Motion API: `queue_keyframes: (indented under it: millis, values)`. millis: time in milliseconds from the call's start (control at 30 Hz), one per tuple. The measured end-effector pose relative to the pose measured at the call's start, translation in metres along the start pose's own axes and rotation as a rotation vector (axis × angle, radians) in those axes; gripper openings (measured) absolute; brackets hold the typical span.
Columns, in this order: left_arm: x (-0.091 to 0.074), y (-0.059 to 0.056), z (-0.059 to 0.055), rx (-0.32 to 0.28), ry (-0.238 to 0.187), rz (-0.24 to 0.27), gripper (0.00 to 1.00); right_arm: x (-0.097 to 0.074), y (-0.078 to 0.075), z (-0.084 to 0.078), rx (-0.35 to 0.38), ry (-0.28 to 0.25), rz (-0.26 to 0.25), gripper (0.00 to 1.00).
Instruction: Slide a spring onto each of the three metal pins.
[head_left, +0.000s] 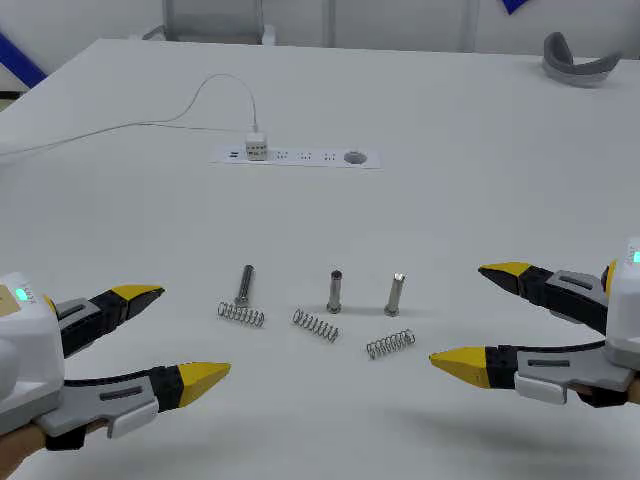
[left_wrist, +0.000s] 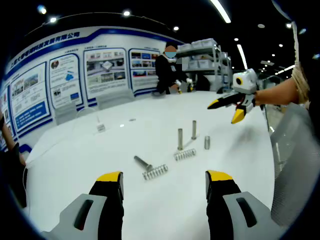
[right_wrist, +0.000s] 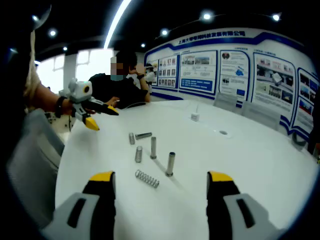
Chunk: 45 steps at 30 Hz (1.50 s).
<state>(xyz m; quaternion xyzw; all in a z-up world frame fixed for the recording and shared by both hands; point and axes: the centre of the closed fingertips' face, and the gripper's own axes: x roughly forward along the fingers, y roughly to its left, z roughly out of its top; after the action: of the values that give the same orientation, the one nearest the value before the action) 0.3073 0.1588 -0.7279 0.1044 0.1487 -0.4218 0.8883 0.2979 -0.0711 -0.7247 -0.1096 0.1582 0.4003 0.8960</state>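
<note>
While the left claw (head_left: 194, 330) and right claw (head_left: 457, 313) are wide open, the right spring (head_left: 390, 343) lies flat, slanted, left of the right claw.

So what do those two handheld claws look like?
Both match: the left gripper and right gripper each have a white body, grey side panels, and two black jaws ending in pointed yellow tips. A small light glows on each body.

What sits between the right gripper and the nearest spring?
Nothing: in the head view, bare table separates the right gripper from the spring.
</note>
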Motion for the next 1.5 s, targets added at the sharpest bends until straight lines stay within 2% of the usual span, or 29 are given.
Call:
queue_keyframes:
  millis: [833,1000,1300,1500]
  values:
    - [-0.003,0.004,-0.004,-0.012,0.011,0.012,0.66,-0.003,0.003,0.002,0.008,-0.008,-0.022,0.77]
    - [-0.005,0.007,-0.005,-0.023,0.011,0.021,0.65,-0.005,0.003,0.001,0.009,-0.009,-0.025,0.77]
    - [-0.002,0.01,-0.001,-0.044,0.002,0.023,0.64,-0.006,0.0,0.0,0.018,-0.015,-0.035,0.77]
    - [0.005,0.016,0.006,-0.038,0.004,0.021,0.63,-0.006,0.0,0.001,0.02,-0.019,-0.039,0.77]
